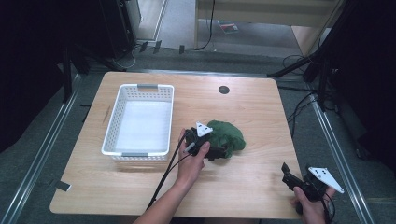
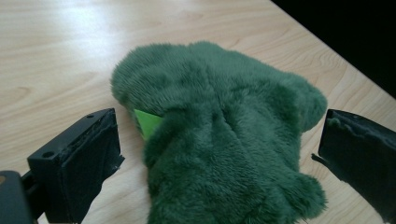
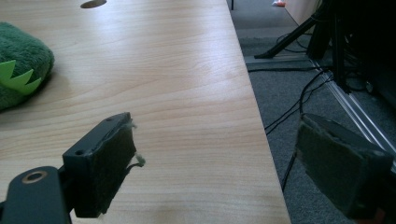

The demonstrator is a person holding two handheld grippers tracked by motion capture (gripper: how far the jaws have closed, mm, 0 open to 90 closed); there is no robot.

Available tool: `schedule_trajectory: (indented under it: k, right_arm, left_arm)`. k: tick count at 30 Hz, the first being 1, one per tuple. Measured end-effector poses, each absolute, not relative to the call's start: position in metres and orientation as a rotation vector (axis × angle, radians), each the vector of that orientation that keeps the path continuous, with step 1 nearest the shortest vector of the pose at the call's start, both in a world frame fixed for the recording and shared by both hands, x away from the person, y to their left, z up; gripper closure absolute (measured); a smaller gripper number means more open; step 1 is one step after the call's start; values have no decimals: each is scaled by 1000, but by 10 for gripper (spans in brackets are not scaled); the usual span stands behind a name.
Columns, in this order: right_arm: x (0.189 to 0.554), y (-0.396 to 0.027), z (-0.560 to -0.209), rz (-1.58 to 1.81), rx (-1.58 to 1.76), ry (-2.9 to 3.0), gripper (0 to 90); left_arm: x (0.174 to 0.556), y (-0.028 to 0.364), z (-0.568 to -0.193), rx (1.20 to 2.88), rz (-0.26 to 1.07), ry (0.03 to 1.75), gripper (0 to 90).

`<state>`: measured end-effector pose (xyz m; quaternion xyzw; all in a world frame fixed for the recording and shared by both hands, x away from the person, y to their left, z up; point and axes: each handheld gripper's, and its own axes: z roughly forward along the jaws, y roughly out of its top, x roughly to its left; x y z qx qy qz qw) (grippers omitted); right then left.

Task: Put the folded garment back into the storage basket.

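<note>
The green plush toy lies on the table right of the white basket, between the spread jaws of the left gripper, and looks soft and light, so its thick middle seems the best hold; the right gripper waits released at the table's corner.

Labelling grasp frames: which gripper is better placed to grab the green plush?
Left. The left gripper already has its open jaws on either side of the plush, so it likely only needs to close. The right gripper is open too but sits at the table's near right corner, well apart from the plush.
</note>
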<state>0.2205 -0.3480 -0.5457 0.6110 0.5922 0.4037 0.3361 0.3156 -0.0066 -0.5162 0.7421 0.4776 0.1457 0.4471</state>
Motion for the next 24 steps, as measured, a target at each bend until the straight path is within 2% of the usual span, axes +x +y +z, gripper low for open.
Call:
schedule_trajectory:
  k: [14, 24]
  right_arm:
    - [220, -348, -546, 1054, 1598, 1544, 128]
    - [221, -348, -546, 1054, 1594, 1547, 128]
  left_arm:
    - [324, -28, -534, 1909, 374, 1237, 0]
    - [325, -40, -538, 1969, 443, 1259, 0]
